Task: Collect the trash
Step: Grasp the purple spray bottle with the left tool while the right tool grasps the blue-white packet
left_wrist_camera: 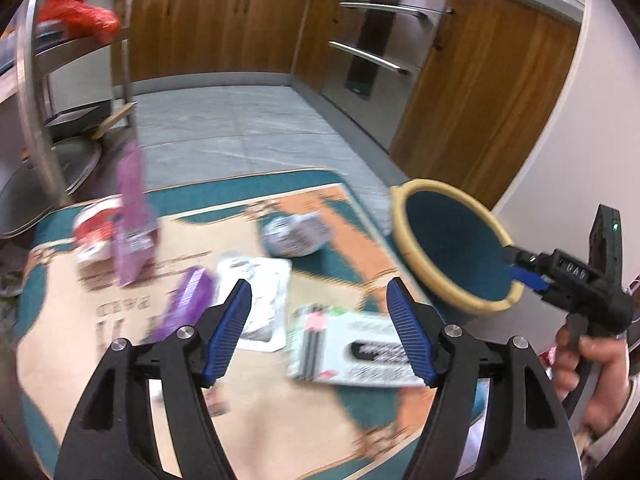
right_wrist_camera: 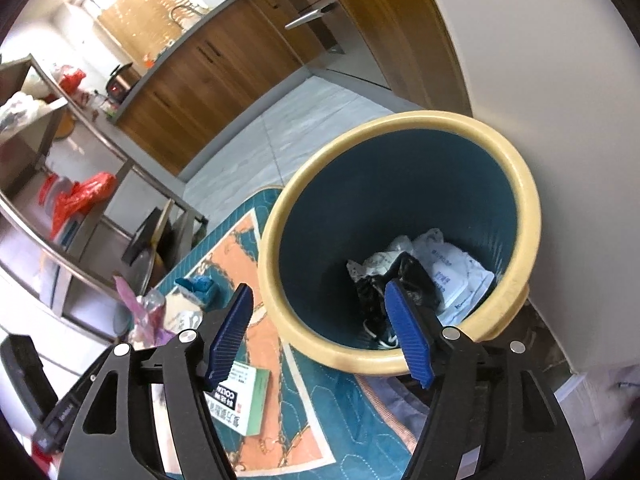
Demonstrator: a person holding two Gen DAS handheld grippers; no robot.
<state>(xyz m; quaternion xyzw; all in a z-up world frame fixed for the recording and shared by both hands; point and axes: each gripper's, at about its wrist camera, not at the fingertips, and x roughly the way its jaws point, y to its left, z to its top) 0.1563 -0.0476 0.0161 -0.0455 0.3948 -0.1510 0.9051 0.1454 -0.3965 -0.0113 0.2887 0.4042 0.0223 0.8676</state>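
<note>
A teal bin with a cream rim [left_wrist_camera: 452, 248] stands on a patterned rug [left_wrist_camera: 192, 240]; in the right wrist view the bin [right_wrist_camera: 400, 208] holds crumpled white and black wrappers [right_wrist_camera: 424, 276]. My left gripper [left_wrist_camera: 320, 328] is open and empty above the rug, over a green-and-white box [left_wrist_camera: 352, 344] and a white packet [left_wrist_camera: 260, 300]. Purple wrappers [left_wrist_camera: 132, 216], a red-and-white container [left_wrist_camera: 96, 228] and a grey crumpled packet [left_wrist_camera: 296, 232] lie further off. My right gripper [right_wrist_camera: 320, 332] is open and empty at the bin's near rim; it also shows in the left wrist view [left_wrist_camera: 524, 276].
Wooden kitchen cabinets [left_wrist_camera: 224, 28] and steel drawer fronts [left_wrist_camera: 376, 52] line the far side. A metal rack [left_wrist_camera: 36, 92] with a red bag [left_wrist_camera: 76, 16] stands at the left. A white wall [left_wrist_camera: 580, 152] is behind the bin. Grey tile floor [left_wrist_camera: 240, 128] lies beyond the rug.
</note>
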